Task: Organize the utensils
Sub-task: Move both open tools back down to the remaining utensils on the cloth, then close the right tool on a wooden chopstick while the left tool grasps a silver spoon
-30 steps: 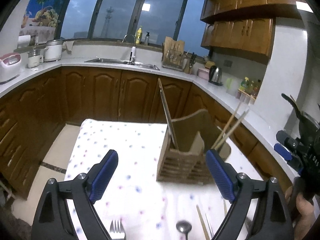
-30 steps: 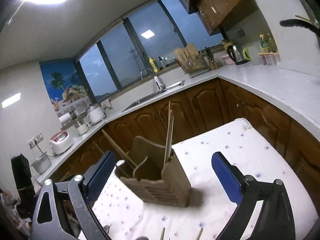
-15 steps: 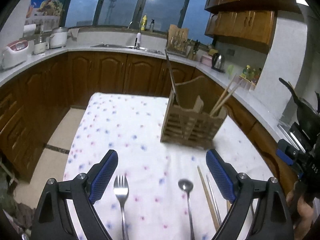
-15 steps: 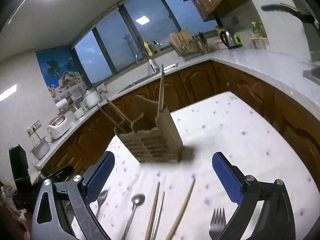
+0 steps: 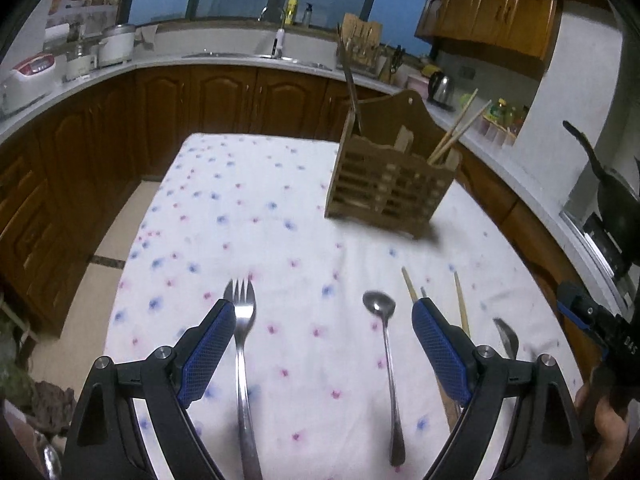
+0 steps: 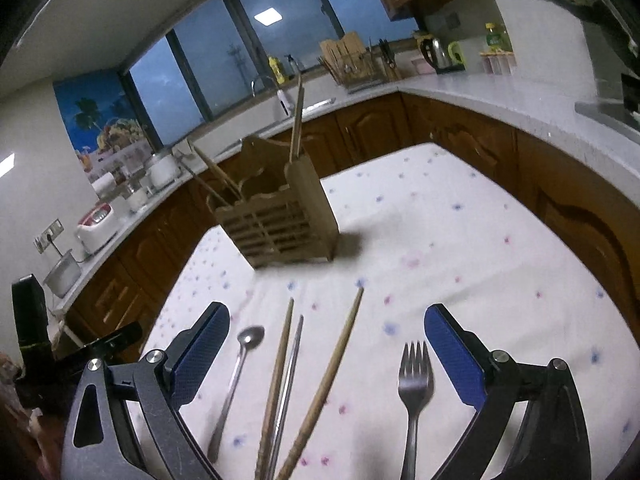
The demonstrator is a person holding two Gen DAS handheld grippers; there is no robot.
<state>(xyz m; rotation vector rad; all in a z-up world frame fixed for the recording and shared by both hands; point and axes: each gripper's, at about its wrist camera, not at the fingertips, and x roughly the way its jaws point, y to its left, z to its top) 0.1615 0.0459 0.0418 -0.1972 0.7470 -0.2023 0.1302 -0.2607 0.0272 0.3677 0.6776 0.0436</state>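
Note:
A wooden utensil holder (image 5: 392, 188) (image 6: 280, 220) stands on the flowered tablecloth with chopsticks and a long utensil in it. In the left wrist view a fork (image 5: 240, 344) and a spoon (image 5: 384, 344) lie between the fingers of my open, empty left gripper (image 5: 320, 344); wooden chopsticks (image 5: 460, 308) lie at its right. In the right wrist view my right gripper (image 6: 326, 352) is open and empty above a spoon (image 6: 240, 364), two wooden chopsticks (image 6: 332, 372), a metal chopstick (image 6: 290, 376) and a fork (image 6: 414, 392).
The table (image 5: 240, 200) stands in a kitchen with brown cabinets (image 5: 224, 100) and white counters around it. The right gripper's body (image 5: 600, 328) shows at the right edge of the left wrist view. Floor (image 5: 100, 280) lies off the table's left edge.
Both grippers have pulled back and tilted down; the holder looks farther away and the loose forks, spoons and chopsticks on the cloth have come into view. Both stay open.

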